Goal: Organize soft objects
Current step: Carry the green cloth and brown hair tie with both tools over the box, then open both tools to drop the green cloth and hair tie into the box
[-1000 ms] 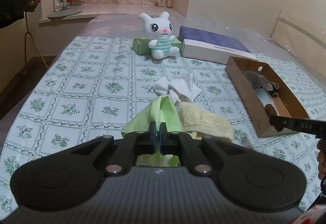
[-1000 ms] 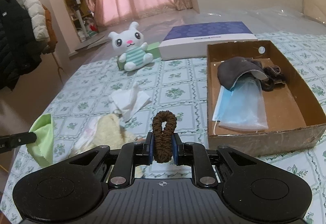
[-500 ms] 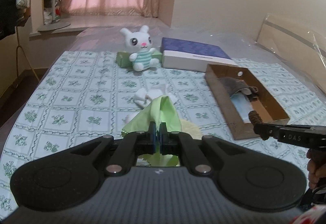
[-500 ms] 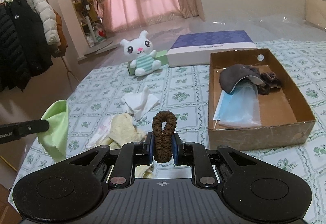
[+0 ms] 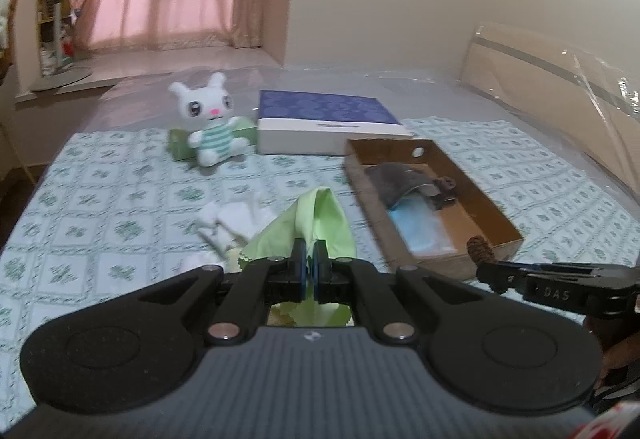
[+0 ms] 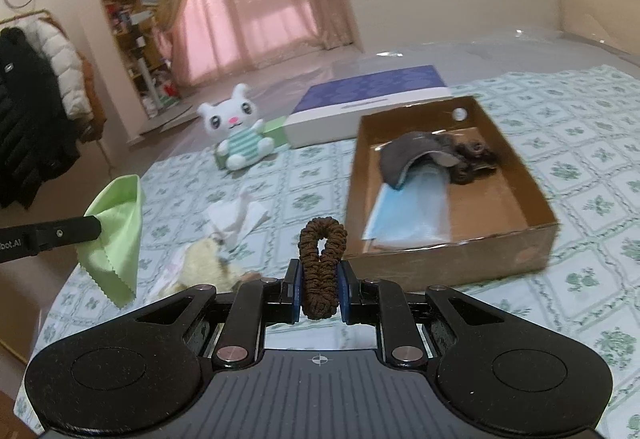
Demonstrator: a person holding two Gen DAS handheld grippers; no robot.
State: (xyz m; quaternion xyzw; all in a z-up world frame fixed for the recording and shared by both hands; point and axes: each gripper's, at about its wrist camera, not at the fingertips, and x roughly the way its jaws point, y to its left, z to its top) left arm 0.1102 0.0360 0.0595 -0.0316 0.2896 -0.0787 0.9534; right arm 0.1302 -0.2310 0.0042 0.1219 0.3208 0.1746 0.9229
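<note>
Left to right: the left tool (image 5: 309, 259) is pressed together on a green cloth (image 5: 316, 223) held in the air, a towel (image 6: 208, 263) and white tissue (image 6: 236, 217) lie loose on the bed, and the right tool (image 6: 319, 289) pinches a brown scrunchie (image 6: 322, 263) short of the box (image 6: 536, 245). The box already holds a grey cloth, a blue mask and another scrunchie, so the task seems roughly half done. The scrunchie stands upright, long axis vertical, loop uppermost.
</note>
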